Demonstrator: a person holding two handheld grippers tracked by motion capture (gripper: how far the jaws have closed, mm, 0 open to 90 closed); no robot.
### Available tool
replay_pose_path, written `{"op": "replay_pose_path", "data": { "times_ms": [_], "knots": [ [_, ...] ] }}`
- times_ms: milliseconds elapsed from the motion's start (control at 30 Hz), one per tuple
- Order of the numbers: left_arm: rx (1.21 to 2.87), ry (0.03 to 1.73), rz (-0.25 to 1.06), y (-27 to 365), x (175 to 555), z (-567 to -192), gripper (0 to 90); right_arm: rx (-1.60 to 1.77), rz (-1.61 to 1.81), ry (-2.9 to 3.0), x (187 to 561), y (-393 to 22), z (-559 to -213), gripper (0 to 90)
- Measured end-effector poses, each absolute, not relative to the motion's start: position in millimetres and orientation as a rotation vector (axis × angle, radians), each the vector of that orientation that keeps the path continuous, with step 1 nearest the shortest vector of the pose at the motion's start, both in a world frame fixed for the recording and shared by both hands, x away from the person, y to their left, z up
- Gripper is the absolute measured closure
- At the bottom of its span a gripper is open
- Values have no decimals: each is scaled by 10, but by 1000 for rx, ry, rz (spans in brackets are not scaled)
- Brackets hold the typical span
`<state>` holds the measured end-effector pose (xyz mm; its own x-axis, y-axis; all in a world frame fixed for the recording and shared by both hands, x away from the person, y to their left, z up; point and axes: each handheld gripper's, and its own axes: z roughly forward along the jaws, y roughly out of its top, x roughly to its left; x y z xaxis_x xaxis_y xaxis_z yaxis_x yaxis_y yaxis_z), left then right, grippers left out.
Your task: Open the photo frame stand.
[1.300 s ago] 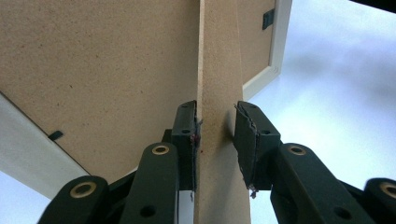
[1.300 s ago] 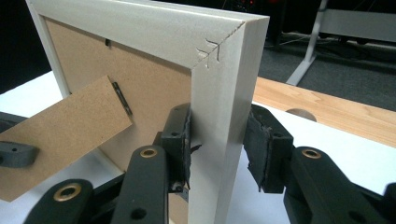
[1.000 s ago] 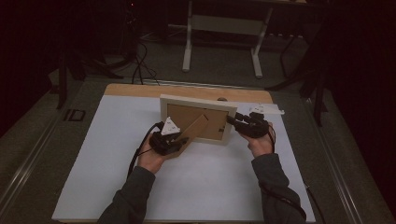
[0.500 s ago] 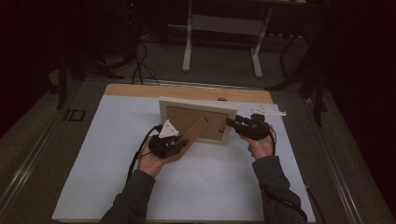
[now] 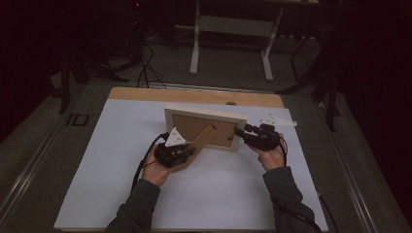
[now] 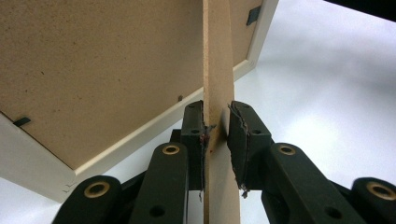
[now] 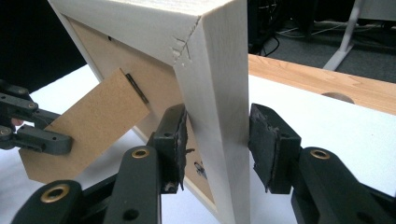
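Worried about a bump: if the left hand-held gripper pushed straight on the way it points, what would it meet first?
Probably the frame's brown backing board, just ahead of the left hand-held gripper, whose jaws straddle the stand leg. Depth is unclear.

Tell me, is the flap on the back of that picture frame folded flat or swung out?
Swung out: the flap angles away from the picture frame, hinged at its top.

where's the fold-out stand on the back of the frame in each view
High view: the stand slants down from the picture frame's back at centre, its end at the left gripper.
Left gripper view: the stand runs edge-on up the middle, between the jaws.
Right gripper view: the stand sits lower left, the left gripper at its end.
Shared landmark: the frame's pale wooden border.
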<state>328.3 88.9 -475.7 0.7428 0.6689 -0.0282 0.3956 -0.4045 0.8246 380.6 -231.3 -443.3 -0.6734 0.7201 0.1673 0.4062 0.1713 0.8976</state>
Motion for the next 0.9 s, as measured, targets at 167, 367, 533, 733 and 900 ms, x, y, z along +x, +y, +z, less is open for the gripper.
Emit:
{"op": "replay_pose_path", "data": {
  "times_ms": [167,367,533,733,900],
  "knots": [
    [2048,798,383,904,3264,-4764,775,1061,1502,2160,3771,-2309,-4439,583],
    [2051,795,376,923,3251,-4780,778,1018,1484,2163,3701,-2294,-4443,595],
    [2055,784,362,937,3218,-4805,786,988,1481,2166,3662,-2292,-4448,595],
    [2056,778,350,941,3190,-4845,796,941,1457,2179,3580,-2276,-4450,594],
    [2057,790,352,943,3206,-4873,795,924,1453,2172,3537,-2266,-4461,592]
  ]
}}
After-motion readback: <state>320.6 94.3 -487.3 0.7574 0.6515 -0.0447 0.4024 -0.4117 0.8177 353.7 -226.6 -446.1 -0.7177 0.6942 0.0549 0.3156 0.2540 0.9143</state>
